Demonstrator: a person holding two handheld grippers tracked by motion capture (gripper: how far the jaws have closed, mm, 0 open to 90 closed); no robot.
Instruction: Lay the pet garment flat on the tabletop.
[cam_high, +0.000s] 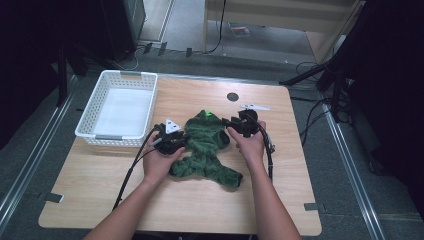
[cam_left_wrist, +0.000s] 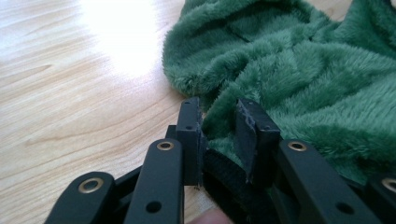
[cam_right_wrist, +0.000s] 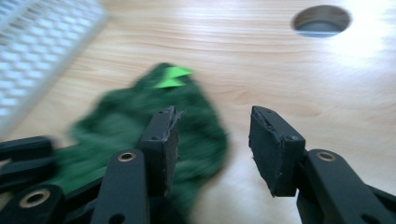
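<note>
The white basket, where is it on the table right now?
In the high view the white basket sits at the table's far left corner, left of the green fleece garment and beyond the left tool.

Count at this frame:

One wooden table (cam_high: 280, 195) was in use. One white slatted basket (cam_high: 95, 107) stood on it. One green fleece garment (cam_high: 207, 145) lay on it, carrying one bright green tag (cam_right_wrist: 172, 77). One round cable hole (cam_high: 232, 96) was cut in the tabletop. Two grippers were present: left gripper (cam_left_wrist: 219, 122) and right gripper (cam_right_wrist: 212, 140). Two hands were counted, left hand (cam_high: 159, 162) and right hand (cam_high: 250, 145). Two grey three-cornered plates were seen, one per gripper.
</note>
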